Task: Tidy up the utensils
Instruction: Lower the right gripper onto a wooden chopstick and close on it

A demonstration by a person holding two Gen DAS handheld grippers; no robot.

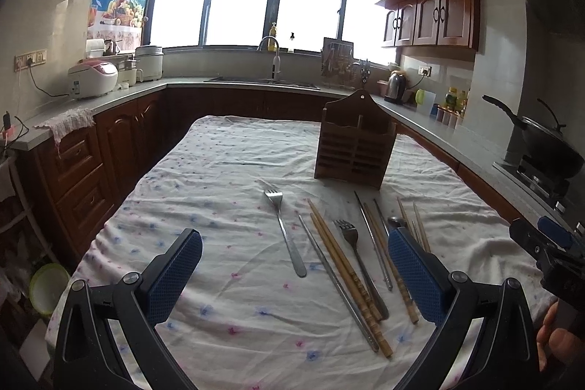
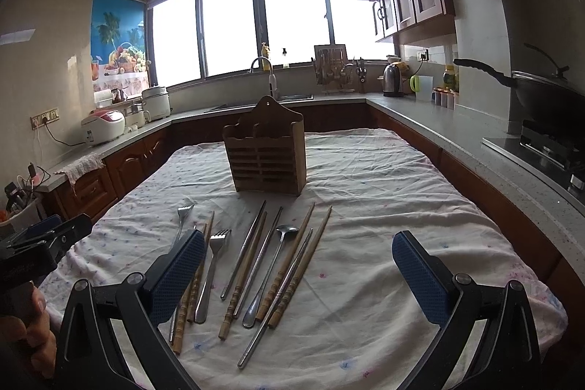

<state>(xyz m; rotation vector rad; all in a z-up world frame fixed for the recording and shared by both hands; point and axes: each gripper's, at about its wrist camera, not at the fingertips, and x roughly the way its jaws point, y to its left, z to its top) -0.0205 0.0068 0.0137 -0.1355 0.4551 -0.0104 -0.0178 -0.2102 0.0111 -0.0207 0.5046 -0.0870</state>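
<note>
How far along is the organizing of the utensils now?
Nothing looks done: the wooden holder appears empty. Nothing is in hand: left tongs and right tongs are open. Forks, spoon and chopsticks all lie on the tablecloth.

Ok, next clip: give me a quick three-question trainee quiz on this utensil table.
1. True or false: the wooden holder already has utensils in it.
2. How many forks lie on the cloth?
A) one B) two C) four
3. Fill in: both grippers, left gripper and right gripper, are ___.

Key: 1 false, none show above its rim. 2 B, a fork and a second fork. 3 open, holding nothing.
</note>
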